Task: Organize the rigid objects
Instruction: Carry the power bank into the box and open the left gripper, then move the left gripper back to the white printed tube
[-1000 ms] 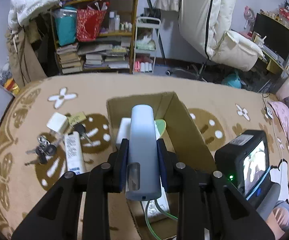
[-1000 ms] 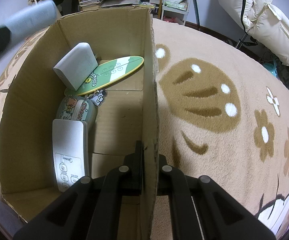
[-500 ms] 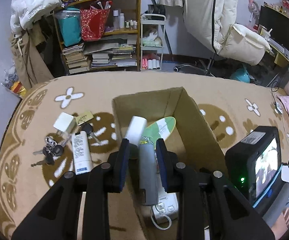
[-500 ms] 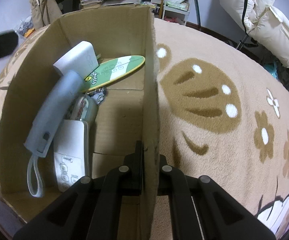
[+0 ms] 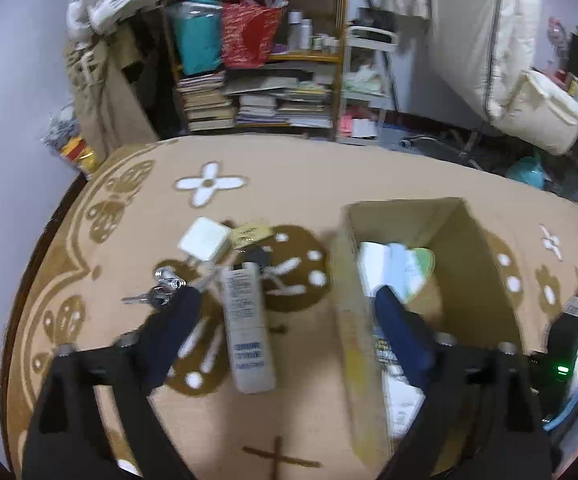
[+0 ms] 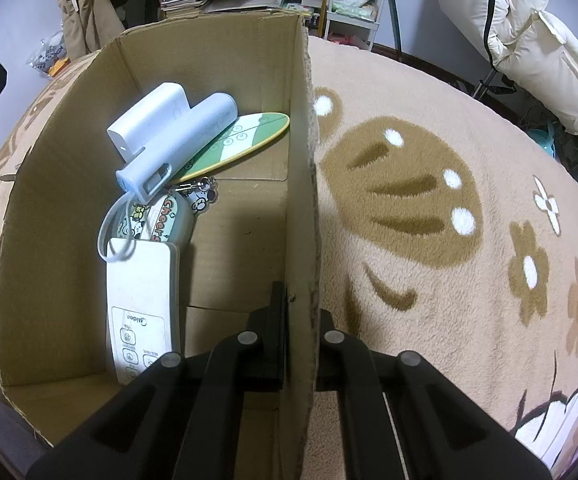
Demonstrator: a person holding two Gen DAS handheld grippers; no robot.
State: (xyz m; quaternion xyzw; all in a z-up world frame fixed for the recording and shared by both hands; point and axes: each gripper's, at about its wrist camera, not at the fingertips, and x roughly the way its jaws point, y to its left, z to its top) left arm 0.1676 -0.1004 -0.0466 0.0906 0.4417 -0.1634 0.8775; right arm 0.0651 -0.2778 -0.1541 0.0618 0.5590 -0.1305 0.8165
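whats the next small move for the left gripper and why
Probably lower the left gripper onto the white tube and close. Its jaws are open and empty, the tube lies on the rug between them, and the right gripper holds the box wall.

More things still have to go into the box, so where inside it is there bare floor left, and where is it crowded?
Free: the cardboard box floor along its right wall, beside the white remote and below the green board. Crowded: the left side, where the power bank, blue cylinder device, sticker case and remote pile together.
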